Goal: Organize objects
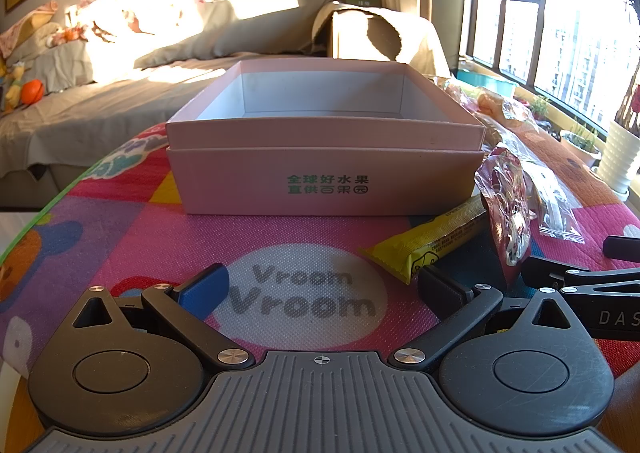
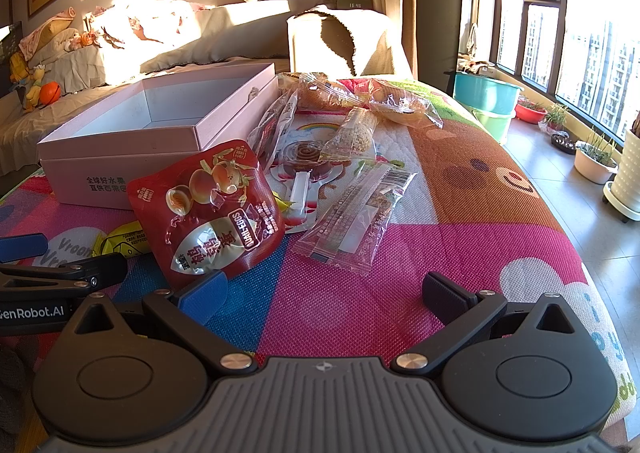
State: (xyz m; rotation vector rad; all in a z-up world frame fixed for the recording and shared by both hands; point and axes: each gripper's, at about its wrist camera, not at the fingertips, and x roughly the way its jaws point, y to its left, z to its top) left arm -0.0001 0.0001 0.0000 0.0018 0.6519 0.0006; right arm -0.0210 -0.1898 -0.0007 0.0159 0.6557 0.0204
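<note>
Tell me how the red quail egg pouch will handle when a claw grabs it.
The red pouch is probably floppy: its film is creased and it leans rather than standing flat. The glossy surface shines in the sun, so it may slip between pads. The round eggs bulging inside may shift, so a grip on the sealed edge seems safer.

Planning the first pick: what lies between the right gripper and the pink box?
In the right wrist view, the red quail-egg pouch lies between the open right gripper and the pink box, over a yellow packet.

An open box (image 2: 160, 125) is sitting on the surface (image 2: 460, 213), snack packets (image 2: 360, 213) lying to its right, an egg pouch (image 2: 212, 209) leaning before its front corner, a sofa (image 2: 180, 37) behind.
</note>
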